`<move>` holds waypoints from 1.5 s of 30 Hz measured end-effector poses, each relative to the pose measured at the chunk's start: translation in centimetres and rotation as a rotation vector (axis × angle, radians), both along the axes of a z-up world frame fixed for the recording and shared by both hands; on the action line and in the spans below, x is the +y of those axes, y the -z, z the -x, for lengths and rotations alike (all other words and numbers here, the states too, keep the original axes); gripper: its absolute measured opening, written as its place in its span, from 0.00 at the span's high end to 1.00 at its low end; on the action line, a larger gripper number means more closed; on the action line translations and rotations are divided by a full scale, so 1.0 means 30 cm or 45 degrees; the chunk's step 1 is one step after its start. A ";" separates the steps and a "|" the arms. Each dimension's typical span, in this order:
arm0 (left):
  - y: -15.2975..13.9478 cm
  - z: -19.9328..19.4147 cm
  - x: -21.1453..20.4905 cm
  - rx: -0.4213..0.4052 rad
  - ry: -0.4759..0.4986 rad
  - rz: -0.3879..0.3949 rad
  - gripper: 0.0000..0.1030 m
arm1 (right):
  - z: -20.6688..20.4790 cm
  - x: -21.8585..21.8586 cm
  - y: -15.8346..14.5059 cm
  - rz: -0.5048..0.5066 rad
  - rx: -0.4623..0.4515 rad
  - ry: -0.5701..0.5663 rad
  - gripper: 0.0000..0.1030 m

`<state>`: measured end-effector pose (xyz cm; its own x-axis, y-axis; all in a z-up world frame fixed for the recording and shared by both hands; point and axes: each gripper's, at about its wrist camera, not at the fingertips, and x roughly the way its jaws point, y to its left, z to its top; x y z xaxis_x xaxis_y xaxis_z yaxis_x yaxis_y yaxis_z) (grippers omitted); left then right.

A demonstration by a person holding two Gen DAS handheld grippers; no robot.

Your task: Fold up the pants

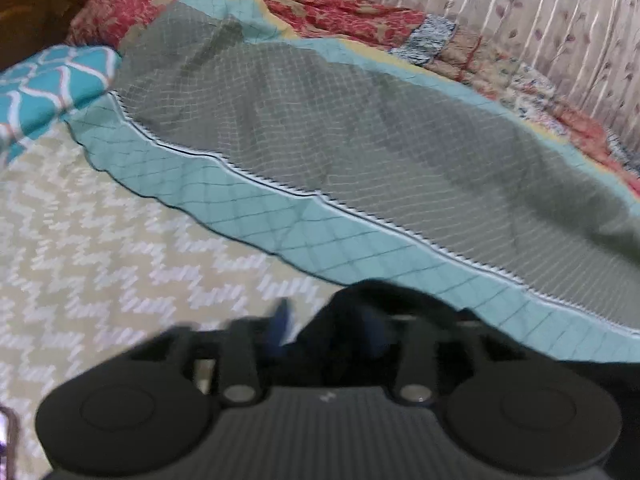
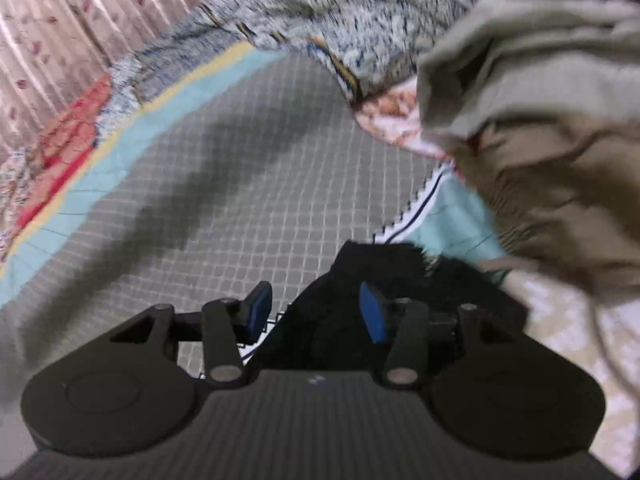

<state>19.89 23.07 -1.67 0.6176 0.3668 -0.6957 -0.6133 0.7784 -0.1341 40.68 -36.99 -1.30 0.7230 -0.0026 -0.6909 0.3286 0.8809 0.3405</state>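
Observation:
The pants are black cloth. In the left wrist view a bunch of the black pants (image 1: 360, 304) sits between the blue pads of my left gripper (image 1: 328, 328), which looks shut on it; the view is blurred. In the right wrist view the black pants (image 2: 384, 268) lie between and in front of the fingers of my right gripper (image 2: 316, 312). Its blue pads (image 2: 258, 310) stand apart with a gap, so it is open around the cloth.
A grey checked quilt with a teal border (image 1: 360, 152) covers the bed, also in the right wrist view (image 2: 224, 184). A beige zigzag sheet (image 1: 100, 240) lies at the left. Tan and khaki clothes (image 2: 560, 160) pile at the right. A curtain (image 1: 540, 8) hangs behind.

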 end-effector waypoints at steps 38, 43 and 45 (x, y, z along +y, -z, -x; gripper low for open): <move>-0.202 0.128 -0.380 -0.034 0.552 -0.703 0.93 | 0.291 -0.136 -0.137 -0.184 -0.219 0.059 0.90; -0.265 0.360 -0.437 -0.094 0.511 -0.705 0.95 | 0.621 -0.227 -0.244 -0.262 -0.374 0.067 0.91; -0.276 0.454 -0.439 -0.104 0.472 -0.668 0.95 | 0.776 -0.257 -0.275 -0.231 -0.431 0.048 0.91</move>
<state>6.26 9.90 6.61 0.8120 0.3977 -0.4273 -0.2952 0.9113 0.2871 17.39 -44.71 6.94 0.9120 0.0669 -0.4046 0.2017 0.7858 0.5847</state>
